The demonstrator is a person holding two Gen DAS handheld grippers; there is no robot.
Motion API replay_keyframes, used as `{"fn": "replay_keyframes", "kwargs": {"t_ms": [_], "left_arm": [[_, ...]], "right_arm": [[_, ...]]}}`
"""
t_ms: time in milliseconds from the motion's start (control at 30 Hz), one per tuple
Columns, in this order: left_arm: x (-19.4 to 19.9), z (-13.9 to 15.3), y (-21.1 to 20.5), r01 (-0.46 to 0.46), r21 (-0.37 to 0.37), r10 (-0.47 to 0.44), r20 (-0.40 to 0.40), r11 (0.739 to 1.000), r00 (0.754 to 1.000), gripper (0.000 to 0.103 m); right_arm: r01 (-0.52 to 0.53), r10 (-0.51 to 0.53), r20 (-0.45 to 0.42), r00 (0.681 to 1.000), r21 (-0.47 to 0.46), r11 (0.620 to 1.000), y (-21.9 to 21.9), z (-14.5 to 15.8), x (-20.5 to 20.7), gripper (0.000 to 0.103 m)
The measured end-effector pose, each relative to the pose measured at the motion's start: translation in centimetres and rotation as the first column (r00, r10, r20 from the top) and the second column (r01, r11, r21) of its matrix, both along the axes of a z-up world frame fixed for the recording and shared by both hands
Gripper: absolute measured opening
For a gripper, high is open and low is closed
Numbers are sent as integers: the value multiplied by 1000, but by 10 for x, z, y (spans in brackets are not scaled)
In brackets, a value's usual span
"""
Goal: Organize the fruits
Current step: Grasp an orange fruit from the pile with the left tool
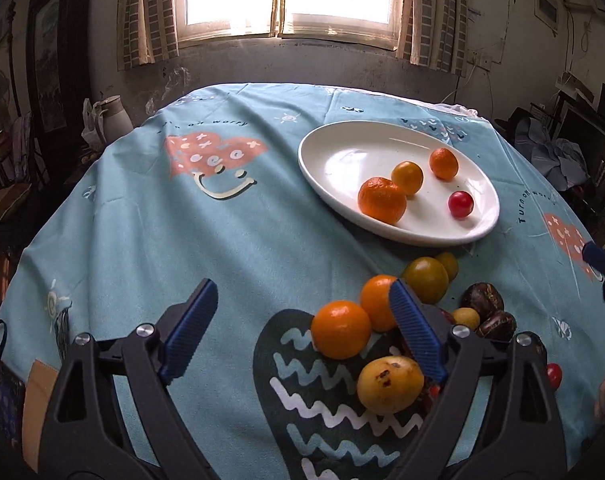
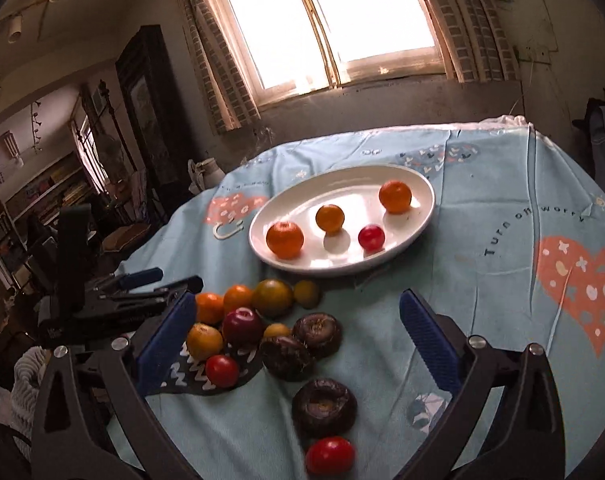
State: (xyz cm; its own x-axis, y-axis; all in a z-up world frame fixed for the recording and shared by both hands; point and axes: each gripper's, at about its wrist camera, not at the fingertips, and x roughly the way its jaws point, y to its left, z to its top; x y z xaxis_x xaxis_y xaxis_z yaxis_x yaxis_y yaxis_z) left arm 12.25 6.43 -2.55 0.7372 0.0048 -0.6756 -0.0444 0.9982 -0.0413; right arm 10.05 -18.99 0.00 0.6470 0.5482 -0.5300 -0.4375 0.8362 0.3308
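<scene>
A white oval plate (image 1: pixel 330 152) (image 2: pixel 342 188) holds three orange fruits and a red cherry tomato (image 1: pixel 460 204) (image 2: pixel 371 237). Nearer me a loose pile lies on the cloth: oranges (image 1: pixel 340 328), a yellow spotted fruit (image 1: pixel 390 384), a greenish tomato (image 2: pixel 272 298), a dark red plum (image 2: pixel 242 326), and brown chestnut-like pieces (image 2: pixel 324 402). My left gripper (image 1: pixel 302 292) is open, its right finger against the pile's left side and nothing between the pads. My right gripper (image 2: pixel 298 300) is open wide above the pile, with a red tomato (image 2: pixel 329 454) low between its arms.
A blue patterned tablecloth (image 1: pixel 142 220) covers the round table, which drops off at left and far edges. A white jug (image 1: pixel 114 120) stands beyond the far left edge. The left gripper (image 2: pixel 170 280) shows at the left in the right wrist view.
</scene>
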Motion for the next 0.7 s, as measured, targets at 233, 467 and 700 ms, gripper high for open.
{"fn": "replay_keyframes", "kwargs": {"t_ms": [233,467,700], "left_arm": [[-2,-18,-2,13,36,-10,-80,999,997,89],[8,-27,3,15,-1,-15,-127,1000,992,90],[7,-17,20,-66,76,70,-51,995,996,97]], "right_arm": [[36,-36,7,999,-28,999,-6,-8,-17,102],[51,-55,-49,997,-70,996,-3,-18,-9,102],[78,-81,-85,993,-33,996,-13,-23,-5,102]]}}
